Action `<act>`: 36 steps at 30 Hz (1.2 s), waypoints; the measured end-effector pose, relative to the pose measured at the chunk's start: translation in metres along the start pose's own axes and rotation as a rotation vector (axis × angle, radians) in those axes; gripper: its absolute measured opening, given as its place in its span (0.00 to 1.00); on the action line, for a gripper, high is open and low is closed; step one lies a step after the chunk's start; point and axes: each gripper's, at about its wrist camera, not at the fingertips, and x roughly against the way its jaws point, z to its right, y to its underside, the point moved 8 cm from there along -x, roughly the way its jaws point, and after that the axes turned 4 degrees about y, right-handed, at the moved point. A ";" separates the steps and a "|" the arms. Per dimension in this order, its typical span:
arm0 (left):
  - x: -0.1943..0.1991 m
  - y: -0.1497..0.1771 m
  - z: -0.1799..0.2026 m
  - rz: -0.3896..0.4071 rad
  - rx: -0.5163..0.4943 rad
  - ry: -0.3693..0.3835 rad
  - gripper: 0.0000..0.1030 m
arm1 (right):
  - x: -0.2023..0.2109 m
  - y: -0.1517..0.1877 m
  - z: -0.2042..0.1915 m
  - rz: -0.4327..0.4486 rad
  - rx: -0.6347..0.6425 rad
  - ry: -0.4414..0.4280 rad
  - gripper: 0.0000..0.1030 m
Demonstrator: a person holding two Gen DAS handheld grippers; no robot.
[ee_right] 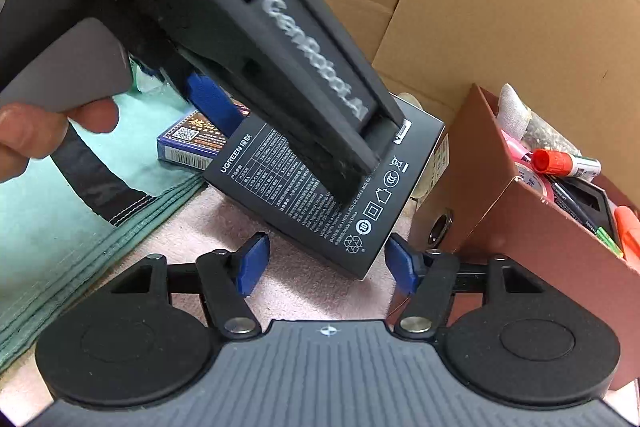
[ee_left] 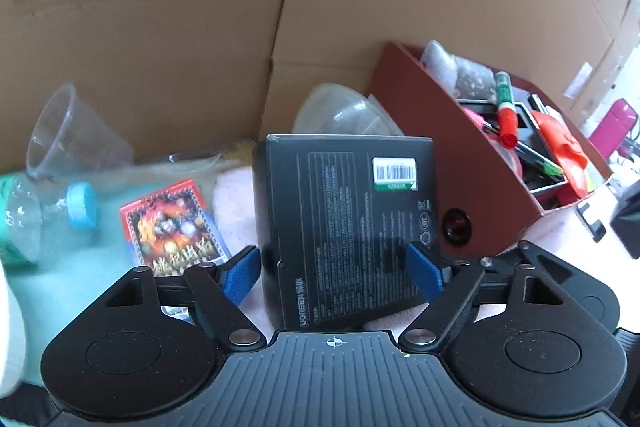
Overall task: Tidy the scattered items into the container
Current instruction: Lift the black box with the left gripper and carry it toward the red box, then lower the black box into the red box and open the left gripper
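The left gripper (ee_left: 334, 267) has its blue pads on both sides of a black box (ee_left: 344, 223); the right-hand pad touches the box edge, but a thin gap shows by the other pad, so I cannot tell if it is squeezing; the box sits tilted on a pink cloth (ee_left: 232, 207). The right gripper (ee_right: 326, 263) is near one corner of the same black box (ee_right: 320, 203); its pads stand apart and do not press on anything. A hand (ee_right: 36, 131) holds the grey handle of the other gripper on the left of that view. Just behind the box lies a pack of cards (ee_left: 172, 227), partly on a green cloth (ee_left: 80, 259). Further left are a clear bottle with a blue cap (ee_left: 82, 205) and a clear cup (ee_left: 68, 131) tipped over. To the right, just beside the box, stands the brown container (ee_left: 472, 155); it is full of pens, a red and green marker (ee_left: 505, 107) and small bags. A clear bowl (ee_left: 344, 111) sits behind the box. A big cardboard wall (ee_left: 180, 7) is at the back.
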 end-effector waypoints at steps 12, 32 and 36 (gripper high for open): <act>0.073 -0.007 0.033 0.153 -0.053 -0.074 0.75 | 0.083 -0.020 0.007 0.155 -0.053 -0.054 0.56; 0.004 -0.084 0.205 0.228 -0.235 0.101 0.76 | 0.136 0.011 0.170 0.229 -0.186 0.197 0.57; -0.033 -0.096 0.239 0.213 -0.249 0.114 0.77 | 0.123 0.027 0.213 0.199 -0.198 0.225 0.59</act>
